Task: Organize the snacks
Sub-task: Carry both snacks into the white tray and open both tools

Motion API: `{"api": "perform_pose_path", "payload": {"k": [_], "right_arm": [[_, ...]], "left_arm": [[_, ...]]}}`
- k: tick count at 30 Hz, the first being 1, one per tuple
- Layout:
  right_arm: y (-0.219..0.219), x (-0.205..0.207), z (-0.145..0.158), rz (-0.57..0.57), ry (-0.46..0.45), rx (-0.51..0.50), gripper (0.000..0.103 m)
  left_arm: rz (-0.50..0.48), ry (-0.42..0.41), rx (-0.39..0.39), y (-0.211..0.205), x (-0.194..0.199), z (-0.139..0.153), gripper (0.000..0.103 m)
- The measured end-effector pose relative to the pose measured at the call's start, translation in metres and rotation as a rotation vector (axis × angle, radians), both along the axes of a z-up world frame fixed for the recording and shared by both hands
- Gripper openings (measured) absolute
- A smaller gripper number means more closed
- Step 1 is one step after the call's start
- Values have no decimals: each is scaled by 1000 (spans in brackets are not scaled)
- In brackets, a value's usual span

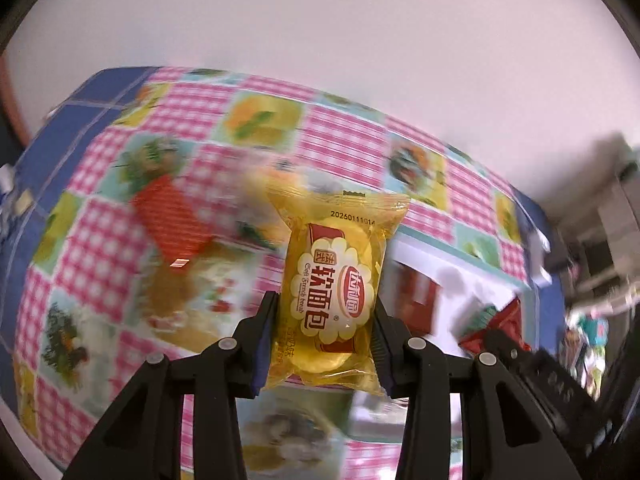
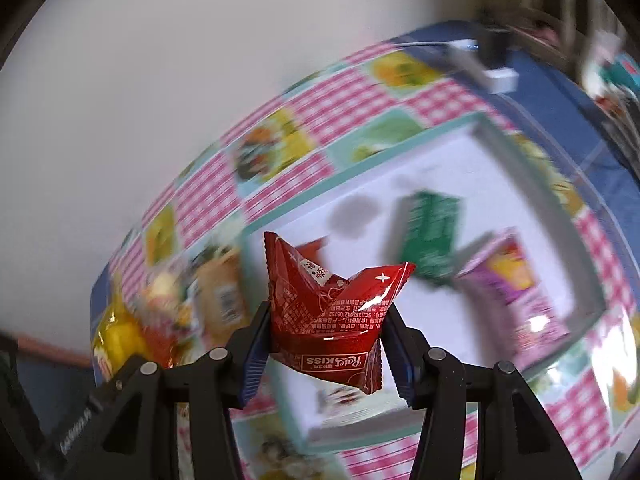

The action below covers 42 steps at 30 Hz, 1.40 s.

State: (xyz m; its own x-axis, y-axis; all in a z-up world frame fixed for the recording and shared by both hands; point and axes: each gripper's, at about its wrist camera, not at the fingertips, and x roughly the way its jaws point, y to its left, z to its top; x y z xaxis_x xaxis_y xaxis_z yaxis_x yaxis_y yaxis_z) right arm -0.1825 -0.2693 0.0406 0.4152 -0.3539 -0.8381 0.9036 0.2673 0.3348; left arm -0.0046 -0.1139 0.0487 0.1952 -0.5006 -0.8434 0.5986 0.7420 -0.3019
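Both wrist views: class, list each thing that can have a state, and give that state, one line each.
Left tongs: shut on the yellow bread packet.
Yellow bread packet: sealed, held upright off the table.
Right tongs: shut on the red snack packet.
Red snack packet: sealed, crumpled, held.
Green packet: lying in the white tray.

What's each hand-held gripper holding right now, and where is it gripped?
Left hand-held gripper: yellow bread packet, pinched across its sides. Right hand-held gripper: red snack packet, squeezed across its middle.
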Motion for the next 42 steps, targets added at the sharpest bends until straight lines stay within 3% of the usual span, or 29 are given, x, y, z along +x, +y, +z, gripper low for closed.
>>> {"api": "perform_pose_path", "payload": {"k": [8,16,23,25,27,31,34,42], "right_arm": [[-41,-59,-5,-167,4,-2,57],[-69,-69,-16,-184,6,-60,58],[-85,-71,-29,-181,-1,-55,59],[-87,-72,-30,-194,3,-53,65],[-87,-74,-30,-200,1,-45,69],[-84,-74,-31,-203,22,-23,70],[-77,-73,-28,-197,55,-15,71],[-45,-51,-21,-118,84,-22,88]], "left_arm": [[-177,-78,54,-65,-57,-6,44],[-293,-170,102,-121,-96,-30,44],[-325,-212,85,-142,-105,-42,44],[-329,-227,75,-144,-105,-39,49],[-330,-224,61,-144,-104,-34,74],[-316,-221,63,-139,-100,-26,76],[-269,-170,98,-131,-88,-26,76],[-88,-113,165,-89,-54,-38,90]]}}
